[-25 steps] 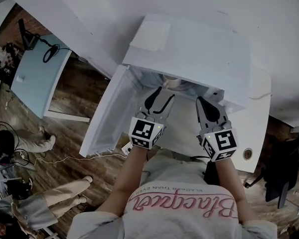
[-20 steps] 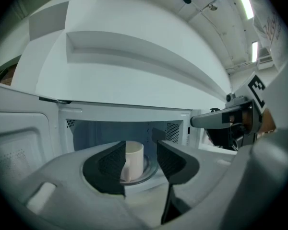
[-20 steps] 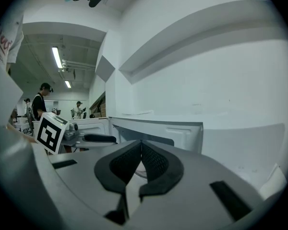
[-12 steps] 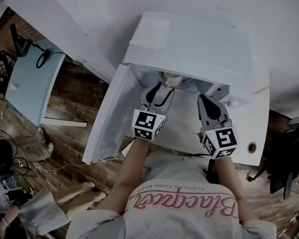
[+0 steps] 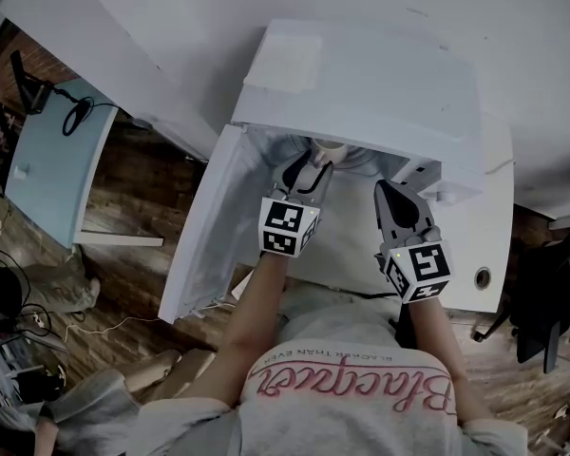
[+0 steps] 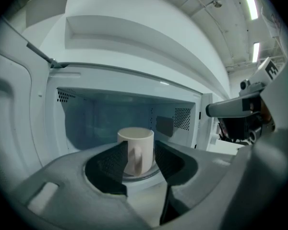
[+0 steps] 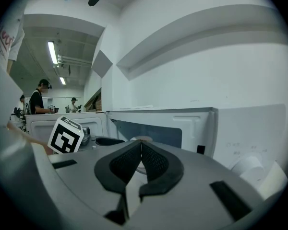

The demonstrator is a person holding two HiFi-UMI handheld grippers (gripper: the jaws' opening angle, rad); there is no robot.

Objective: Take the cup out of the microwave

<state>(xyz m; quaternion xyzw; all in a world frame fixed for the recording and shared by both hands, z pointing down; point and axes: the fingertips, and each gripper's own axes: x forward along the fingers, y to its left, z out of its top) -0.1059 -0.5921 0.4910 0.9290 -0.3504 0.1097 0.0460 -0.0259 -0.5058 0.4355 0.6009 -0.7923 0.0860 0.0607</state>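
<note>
The white microwave (image 5: 361, 74) stands on a white table, its door (image 5: 204, 226) swung open to the left. A cream cup (image 6: 134, 135) with its handle toward me stands on the glass turntable (image 6: 143, 174) inside; from above only its rim (image 5: 329, 147) shows. My left gripper (image 5: 309, 167) reaches into the opening. Its jaws are closing, one on each side of the cup (image 6: 138, 151), and no firm press shows. My right gripper (image 5: 391, 190) hovers outside the front of the oven, its pads (image 7: 153, 159) together and holding nothing.
The microwave's control panel with a round knob (image 7: 249, 166) is to the right of my right gripper. The white table (image 5: 494, 217) ends near a dark office chair (image 5: 551, 302). A light blue table (image 5: 57, 150) and people on the wood floor are at the left.
My left gripper has moved forward and down into the microwave opening up to the cup, and its jaws have narrowed a little. The right gripper has stayed where it was.
</note>
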